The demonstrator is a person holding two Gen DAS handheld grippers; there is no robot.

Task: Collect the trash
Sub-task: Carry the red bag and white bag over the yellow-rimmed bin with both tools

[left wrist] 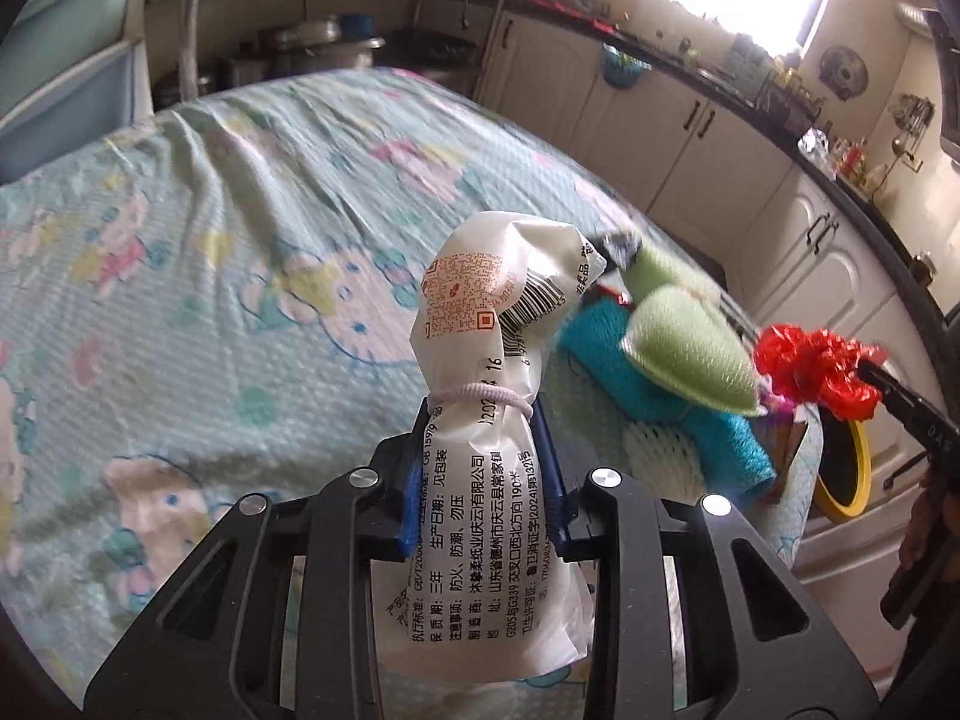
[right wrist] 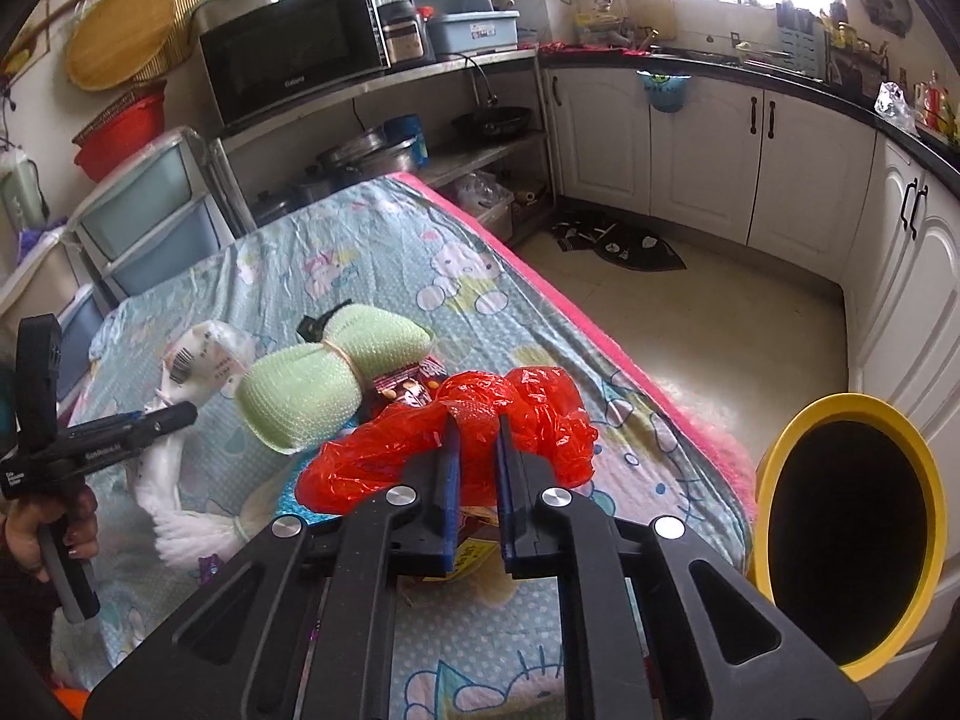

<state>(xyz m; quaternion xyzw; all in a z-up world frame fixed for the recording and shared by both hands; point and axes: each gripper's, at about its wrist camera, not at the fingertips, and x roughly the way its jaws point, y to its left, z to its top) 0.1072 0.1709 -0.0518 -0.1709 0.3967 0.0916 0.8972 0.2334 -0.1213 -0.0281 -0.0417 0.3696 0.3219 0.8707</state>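
My left gripper (left wrist: 483, 420) is shut on a white printed plastic package (left wrist: 480, 324), gripped just below the pale hair band tied round its neck; the package stands upright over the table. In the right wrist view the same package (right wrist: 204, 354) shows at the left gripper's tip (right wrist: 180, 414). My right gripper (right wrist: 478, 420) is shut on a crumpled red plastic bag (right wrist: 540, 414), lifted a little above the cloth. That red bag (left wrist: 810, 360) also appears at the right of the left wrist view. A yellow bin (right wrist: 774, 468) with a black inside stands on the floor beside the table's right edge.
A green padded bundle (right wrist: 312, 384), a teal cloth (left wrist: 606, 354), white foam netting (left wrist: 660, 456) and a snack wrapper (right wrist: 414, 381) lie on the cartoon-print tablecloth (right wrist: 360, 252). White cabinets (right wrist: 708, 144) line the right side. Drawers (right wrist: 150, 210) and a shelf with a microwave (right wrist: 288, 54) stand behind.
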